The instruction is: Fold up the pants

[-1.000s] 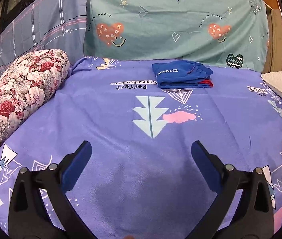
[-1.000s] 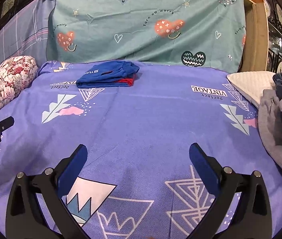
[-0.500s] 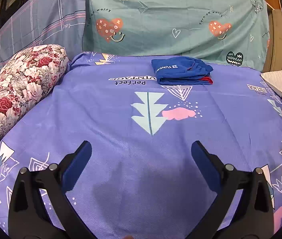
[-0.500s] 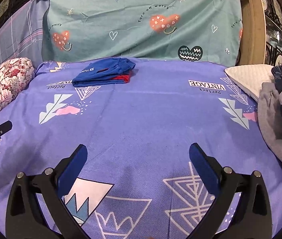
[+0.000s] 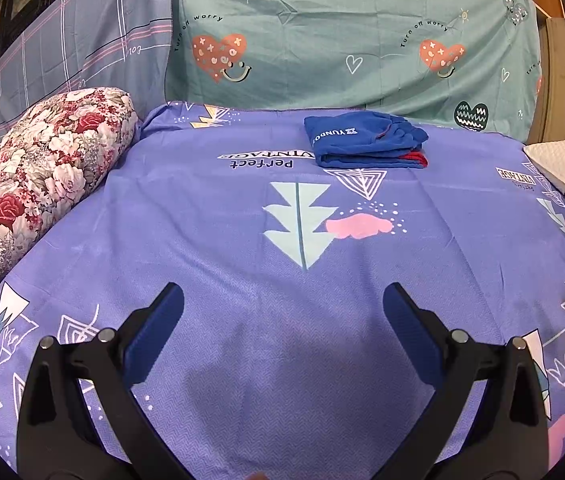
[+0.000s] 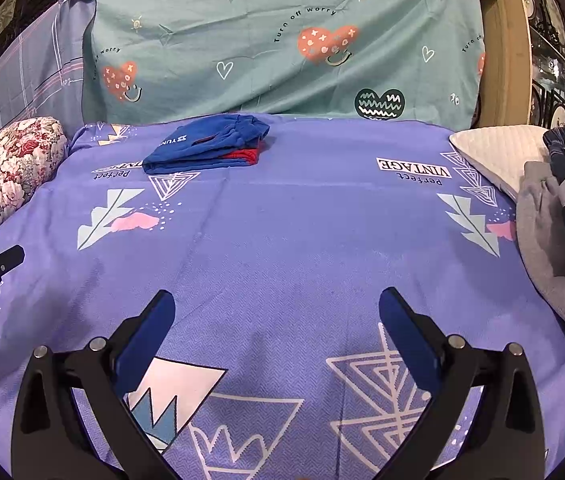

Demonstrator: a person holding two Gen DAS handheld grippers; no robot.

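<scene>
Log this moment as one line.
left gripper: open | right gripper: open | folded blue pants: far end of purple bedsheet, untouched

Left black two-finger gripper with blue pads (image 5: 282, 300): jaws spread wide, empty. Right black two-finger gripper with blue pads (image 6: 276, 306): same, wide and empty. Both level, side by side, pointing forward.

Blue pants (image 5: 364, 142), purple patterned sheet (image 5: 242, 208), floral bolster (image 5: 30, 176).
</scene>
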